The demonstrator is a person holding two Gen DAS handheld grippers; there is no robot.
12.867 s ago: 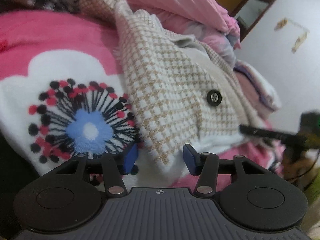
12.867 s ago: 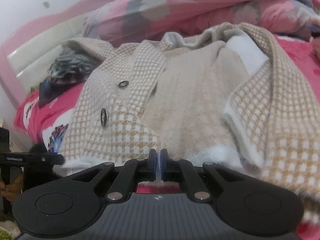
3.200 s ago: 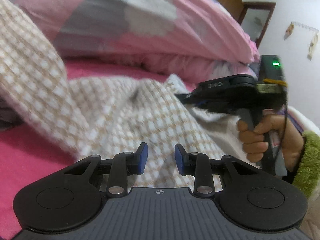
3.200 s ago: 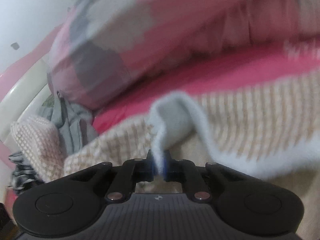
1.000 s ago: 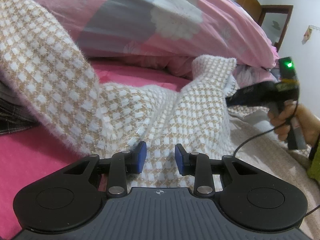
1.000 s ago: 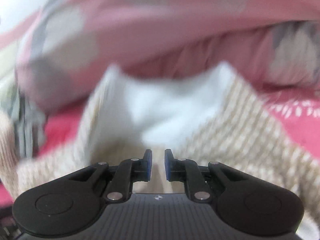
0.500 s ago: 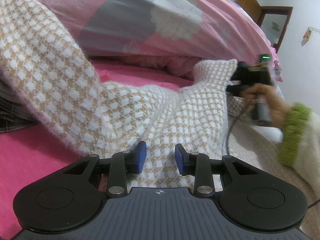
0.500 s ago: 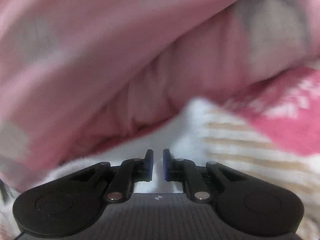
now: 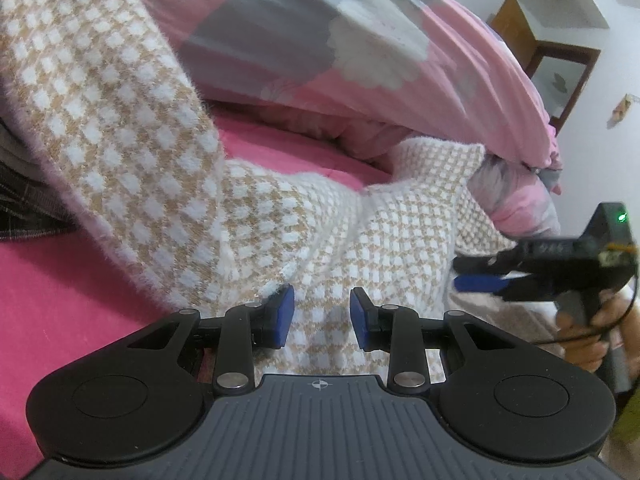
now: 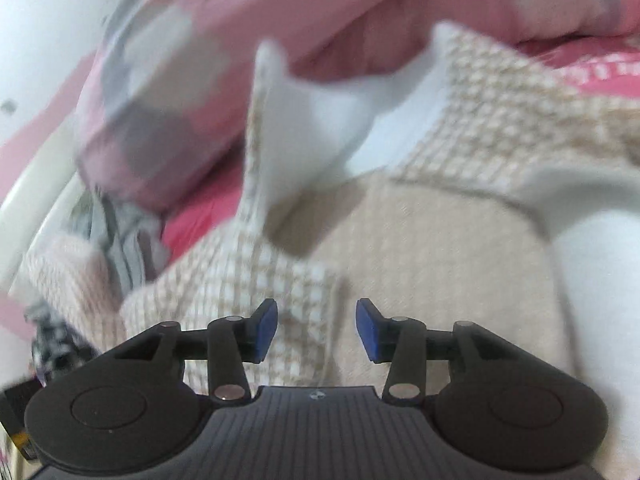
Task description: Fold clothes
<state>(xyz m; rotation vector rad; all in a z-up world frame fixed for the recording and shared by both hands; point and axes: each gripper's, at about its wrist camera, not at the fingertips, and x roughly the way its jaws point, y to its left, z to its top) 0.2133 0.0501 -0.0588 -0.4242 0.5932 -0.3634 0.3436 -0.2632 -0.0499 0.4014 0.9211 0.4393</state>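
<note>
A fuzzy tan-and-white checked cardigan (image 9: 400,232) lies spread on the pink bed sheet (image 9: 60,300). One sleeve (image 9: 100,100) rises up the left of the left wrist view. My left gripper (image 9: 321,316) sits low over the knit, pads apart, with fabric under and between them and none seen pinched. A hand holds my right gripper (image 9: 460,272) at the cardigan's right side. In the right wrist view, the right gripper (image 10: 316,326) has its jaws opening over the beige lining (image 10: 420,240), with nothing between its pads. The white collar edge (image 10: 304,120) stands up against the quilt.
A pink and grey flowered quilt (image 9: 320,40) is heaped along the back of the bed. Dark plaid cloth (image 9: 20,208) and grey clothes (image 10: 120,232) lie at the left by the white headboard (image 10: 32,184). A wooden frame (image 9: 560,68) stands by the far wall.
The right gripper has let go of the white collar edge, spread its jaws and pulled back from the quilt, moving down and right in the left wrist view. The left gripper has stayed put.
</note>
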